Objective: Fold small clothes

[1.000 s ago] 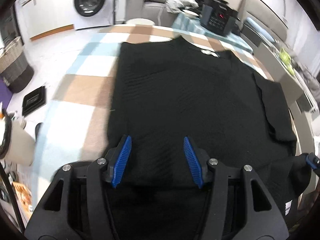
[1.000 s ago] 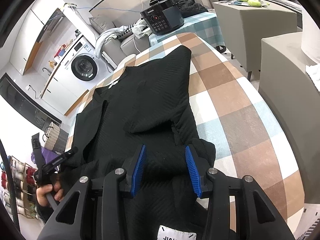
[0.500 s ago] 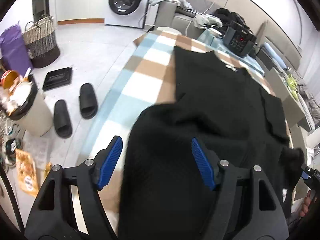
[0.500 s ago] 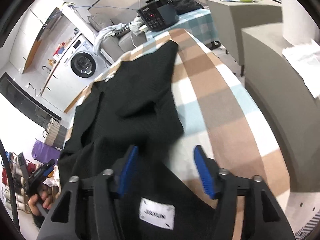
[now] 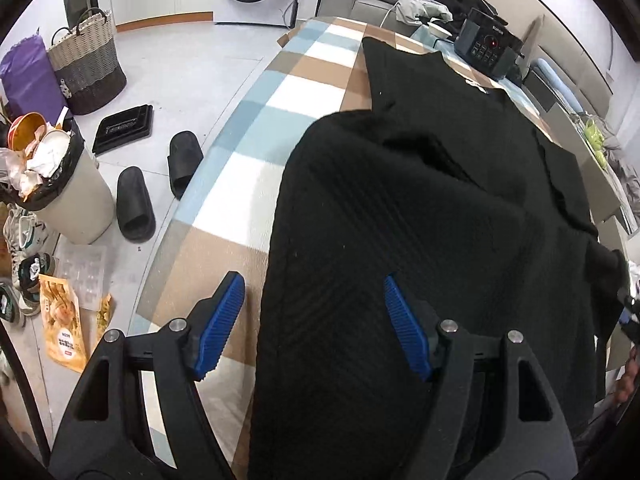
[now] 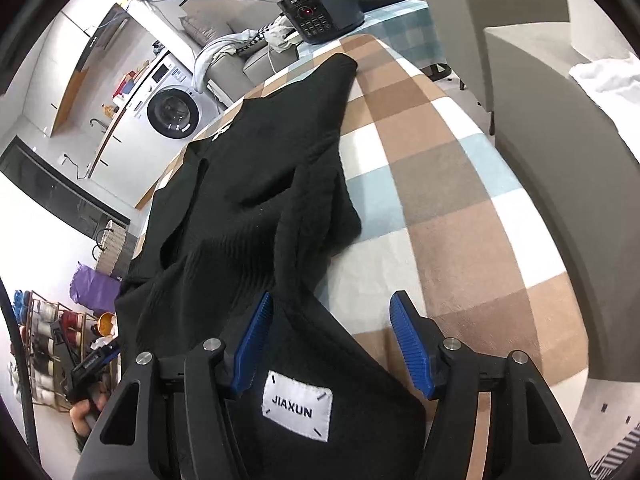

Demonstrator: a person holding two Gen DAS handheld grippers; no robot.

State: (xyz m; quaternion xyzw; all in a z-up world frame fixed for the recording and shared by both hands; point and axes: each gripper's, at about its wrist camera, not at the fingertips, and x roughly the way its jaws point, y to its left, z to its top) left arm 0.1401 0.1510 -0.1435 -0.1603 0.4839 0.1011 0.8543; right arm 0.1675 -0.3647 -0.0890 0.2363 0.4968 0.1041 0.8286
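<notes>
On the checked blanket (image 5: pixel 256 92), the black sweater (image 5: pixel 440 200) is lying with its lower part pulled up over the body. You are holding the left gripper (image 5: pixel 312 328) and the right gripper (image 6: pixel 332 344) open above the hem, so the cloth is resting free between the pads, not pinched. The white label (image 6: pixel 298 406) is showing because the inside is turned up.

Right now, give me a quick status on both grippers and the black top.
Left gripper and right gripper open, jaws just widened, cloth between but unpinched. Black top rumpled on the checked table, near hem folded over, label showing. Nothing in the way.
</notes>
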